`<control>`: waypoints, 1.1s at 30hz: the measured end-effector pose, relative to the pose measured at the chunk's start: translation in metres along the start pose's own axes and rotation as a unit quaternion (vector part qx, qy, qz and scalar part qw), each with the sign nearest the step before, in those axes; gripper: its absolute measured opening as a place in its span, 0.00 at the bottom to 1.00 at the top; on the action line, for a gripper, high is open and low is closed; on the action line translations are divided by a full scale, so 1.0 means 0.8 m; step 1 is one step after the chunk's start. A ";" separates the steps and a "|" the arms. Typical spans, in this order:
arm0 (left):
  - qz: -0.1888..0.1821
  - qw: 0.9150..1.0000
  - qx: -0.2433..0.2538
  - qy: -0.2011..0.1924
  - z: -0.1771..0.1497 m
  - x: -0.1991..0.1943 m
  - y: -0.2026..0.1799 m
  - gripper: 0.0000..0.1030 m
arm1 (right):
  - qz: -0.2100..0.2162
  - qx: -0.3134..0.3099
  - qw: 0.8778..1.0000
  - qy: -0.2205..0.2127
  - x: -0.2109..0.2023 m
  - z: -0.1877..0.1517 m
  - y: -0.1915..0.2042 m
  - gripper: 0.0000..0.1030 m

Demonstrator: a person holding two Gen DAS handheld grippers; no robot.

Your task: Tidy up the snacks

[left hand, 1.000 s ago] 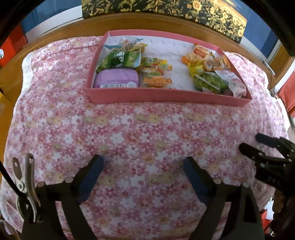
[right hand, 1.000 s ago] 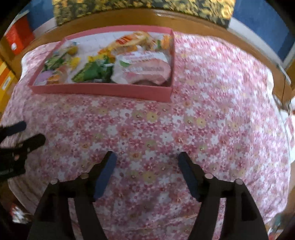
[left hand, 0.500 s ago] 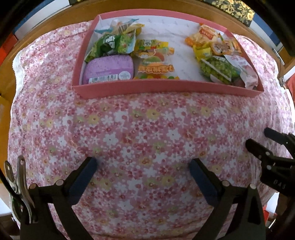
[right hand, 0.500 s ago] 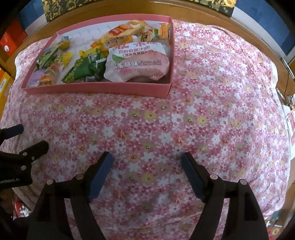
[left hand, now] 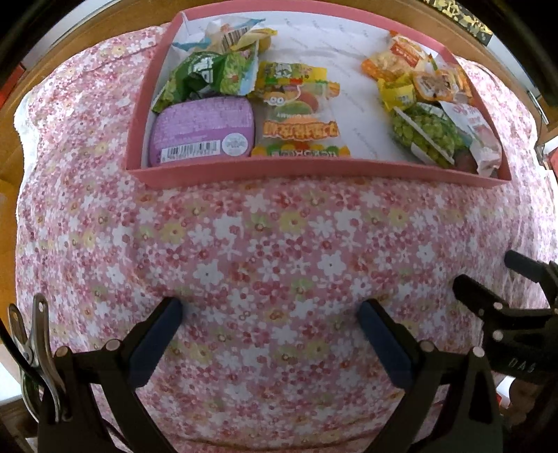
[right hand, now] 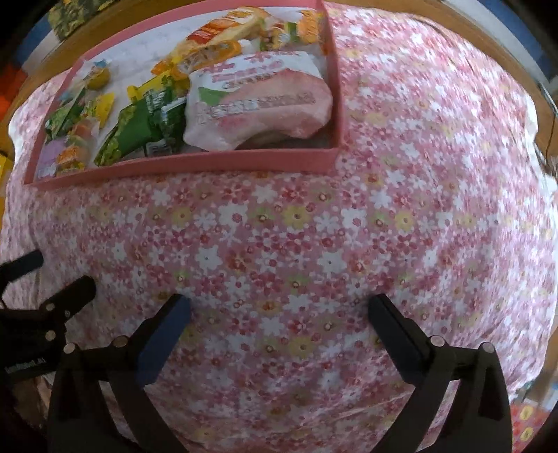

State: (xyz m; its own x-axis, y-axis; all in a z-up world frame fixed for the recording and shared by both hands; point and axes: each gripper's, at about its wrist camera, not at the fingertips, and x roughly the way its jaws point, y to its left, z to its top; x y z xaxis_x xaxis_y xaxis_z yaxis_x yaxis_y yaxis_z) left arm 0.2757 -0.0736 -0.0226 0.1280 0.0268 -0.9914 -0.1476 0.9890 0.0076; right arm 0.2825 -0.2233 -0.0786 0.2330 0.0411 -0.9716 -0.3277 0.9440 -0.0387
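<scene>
A pink tray [left hand: 314, 172] [right hand: 195, 162] holds several snack packs on the flowered cloth. At its left lie a purple tin [left hand: 204, 130], green packets [left hand: 209, 75] and a gummy pack [left hand: 300, 115]. At its right lie a green pea bag [left hand: 423, 134] [right hand: 139, 134], orange packs [left hand: 404, 59] and a large pink-and-white bag [right hand: 258, 101]. My left gripper [left hand: 270, 310] is open and empty over the cloth in front of the tray. My right gripper [right hand: 279, 306] is open and empty too; it also shows in the left wrist view [left hand: 495, 278].
The flowered cloth [left hand: 261, 244] covers a wooden table whose rim [left hand: 104, 31] shows behind the tray. A metal clip [left hand: 31, 345] hangs at the left of the left gripper. The left gripper shows at the left edge of the right wrist view [right hand: 42, 289].
Both grippers have moved forward toward the tray, which now looks larger and nearer in both views. Both stay open and empty.
</scene>
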 end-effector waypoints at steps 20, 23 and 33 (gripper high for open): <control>0.000 1.000 -0.001 -0.014 0.013 0.006 0.003 1.00 | 0.001 -0.016 0.997 -0.079 0.000 0.014 0.004 1.00; 0.001 1.000 -0.003 -0.014 0.000 0.000 -0.001 1.00 | 0.001 -0.016 0.997 -0.070 0.006 0.025 0.003 1.00; 0.001 1.000 -0.004 -0.014 -0.001 0.000 -0.003 1.00 | 0.001 -0.016 0.999 -0.050 0.009 0.052 0.006 1.00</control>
State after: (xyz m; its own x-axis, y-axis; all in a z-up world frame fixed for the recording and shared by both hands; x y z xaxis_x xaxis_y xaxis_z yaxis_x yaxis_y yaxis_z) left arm 0.2749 -0.0757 -0.0230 0.1549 0.0327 -0.9874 -0.1548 0.9879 0.0085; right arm 0.3205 -0.2053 -0.0763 0.3217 0.0765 -0.9438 -0.3568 0.9330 -0.0460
